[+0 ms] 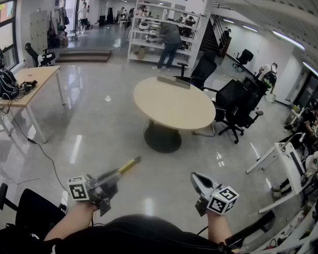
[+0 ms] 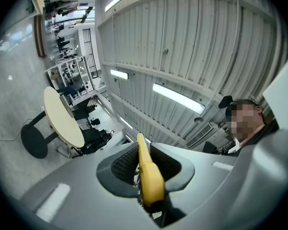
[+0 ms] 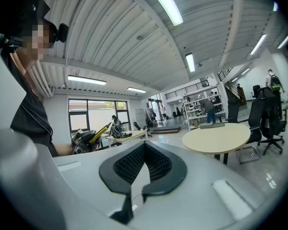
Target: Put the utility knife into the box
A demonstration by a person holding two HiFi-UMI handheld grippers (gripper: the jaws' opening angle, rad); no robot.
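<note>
Ahead, on the glossy floor (image 1: 95,136), stands a round table (image 1: 172,105) with a flat box (image 1: 174,82) at its far edge. The left gripper (image 1: 115,174) (held low, near the body) clamps the yellow utility knife (image 1: 129,166). The right gripper (image 1: 196,180) is pressed together, empty.

black top (image 1: 143,236), grey hand-held grippers (image 1: 115,176) (image 1: 197,180), black-and-white marker cubes (image 1: 78,188)

My head view looked down across the floor (image 1: 95,136); the right gripper view faced level, the left rolled toward the ceiling (image 2: 192,42). All three caught the distant round table (image 1: 175,106).
</note>
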